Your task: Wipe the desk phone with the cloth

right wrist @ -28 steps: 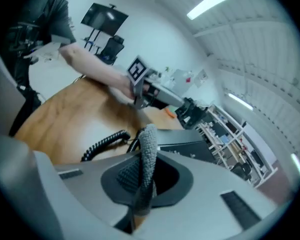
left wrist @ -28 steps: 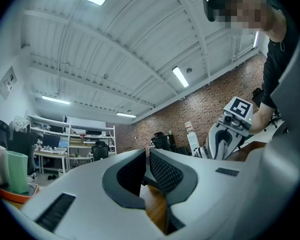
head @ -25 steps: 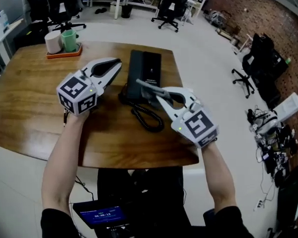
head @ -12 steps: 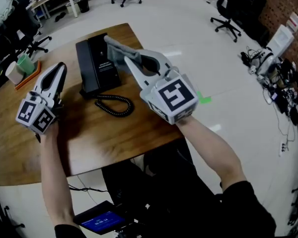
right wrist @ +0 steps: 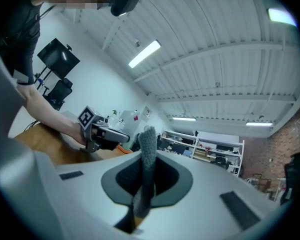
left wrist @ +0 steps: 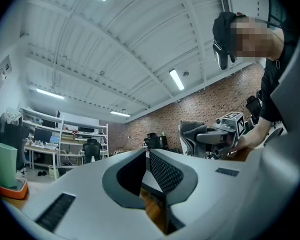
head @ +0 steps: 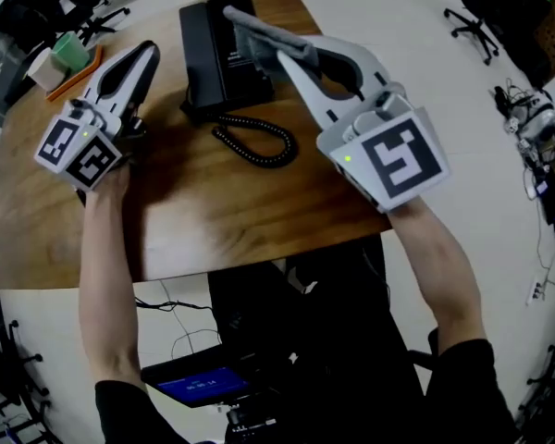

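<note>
Seen from the head view, a wooden worktop [head: 222,202] carries a black desk phone [head: 208,54] at its 12 o'clock edge. The phone's coiled cord [head: 256,141] loops at the phone's 6 o'clock. The right tongs [head: 264,43] are clamped tight on a grey cloth [head: 243,28], which hangs over the phone's right half; whether it touches cannot be told. The left tongs [head: 144,55] are closed with nothing between them and sit at the phone's 9 o'clock. A green cup [head: 71,49] stands on an orange tray [head: 89,63] at the worktop's 10 o'clock.
</note>
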`<state>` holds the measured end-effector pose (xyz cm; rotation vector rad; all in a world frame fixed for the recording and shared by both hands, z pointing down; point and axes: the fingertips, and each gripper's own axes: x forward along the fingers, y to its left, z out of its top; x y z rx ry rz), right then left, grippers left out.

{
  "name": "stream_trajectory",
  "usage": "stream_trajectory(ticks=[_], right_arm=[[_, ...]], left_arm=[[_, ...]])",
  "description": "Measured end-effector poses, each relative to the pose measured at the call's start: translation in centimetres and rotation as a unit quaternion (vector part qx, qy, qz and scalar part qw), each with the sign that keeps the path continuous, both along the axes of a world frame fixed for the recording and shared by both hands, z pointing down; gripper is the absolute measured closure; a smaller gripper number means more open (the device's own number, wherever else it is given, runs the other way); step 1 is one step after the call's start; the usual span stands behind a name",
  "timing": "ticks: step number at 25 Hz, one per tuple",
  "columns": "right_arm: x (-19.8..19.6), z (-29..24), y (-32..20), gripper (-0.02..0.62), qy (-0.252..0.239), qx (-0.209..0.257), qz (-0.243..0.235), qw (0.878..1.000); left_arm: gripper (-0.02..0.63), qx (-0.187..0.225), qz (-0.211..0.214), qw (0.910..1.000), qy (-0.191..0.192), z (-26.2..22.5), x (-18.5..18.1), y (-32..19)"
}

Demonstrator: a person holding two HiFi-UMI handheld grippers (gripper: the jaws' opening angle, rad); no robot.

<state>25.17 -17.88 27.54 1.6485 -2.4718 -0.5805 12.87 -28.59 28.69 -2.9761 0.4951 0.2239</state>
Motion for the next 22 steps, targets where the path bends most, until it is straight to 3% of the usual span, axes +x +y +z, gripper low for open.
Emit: stream_trajectory(ticks=[14, 22], right_arm=[[-1.8, 0.4, 0.0, 0.572, 0.065, 0.022, -0.013, 0.998], [-1.8, 1.0, 0.5, 0.572, 0.073, -0.001, -0.007, 0.997]], left_arm=[[0.588, 0.008, 0.013, 0.9999, 0.003, -1.1, 0.6, 1.0], [0.589, -0.008, 0.021, 0.9997, 0.008, -0.4, 0.5, 1.0]])
